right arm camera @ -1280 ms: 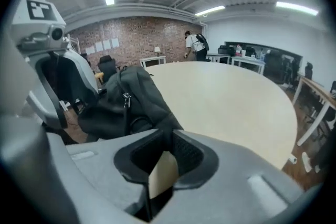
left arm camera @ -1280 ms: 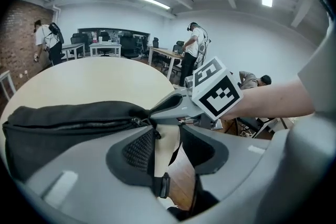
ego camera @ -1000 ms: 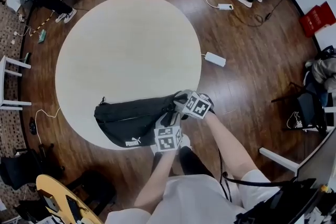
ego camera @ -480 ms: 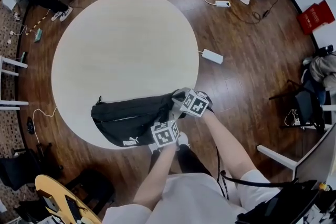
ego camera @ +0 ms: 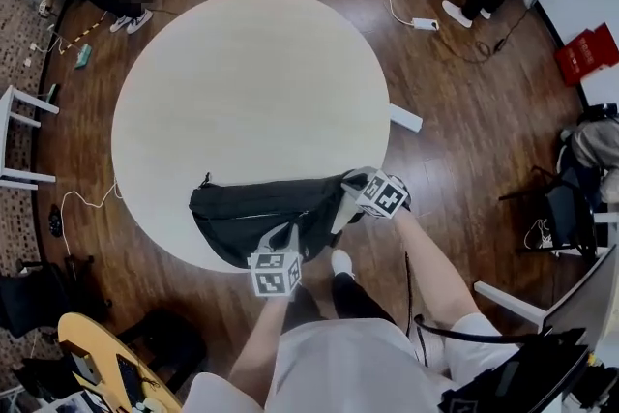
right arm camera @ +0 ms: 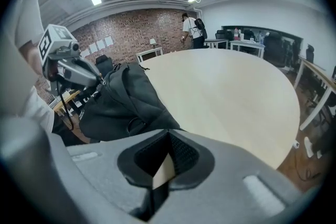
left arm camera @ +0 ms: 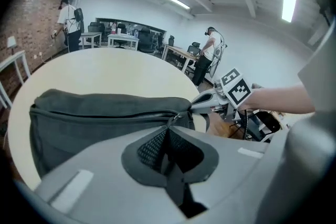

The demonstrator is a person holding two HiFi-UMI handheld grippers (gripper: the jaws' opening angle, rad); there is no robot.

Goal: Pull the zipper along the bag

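Waist bag [ego camera: 253, 213] on table [ego camera: 242, 82]: left gripper [ego camera: 286, 234] clenched zipper pull [left arm camera: 176, 116], right gripper [ego camera: 350, 190] clamped bag's end. Grips judged set; next called for steady drag along track.

Round pale wooden table [ego camera: 242, 82], 1 black bag [ego camera: 256, 213] flat at its near edge.

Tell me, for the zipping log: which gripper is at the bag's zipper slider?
The left gripper: its shut jaws meet right at the zipper slider on the black bag. The right gripper is off at the bag's end.
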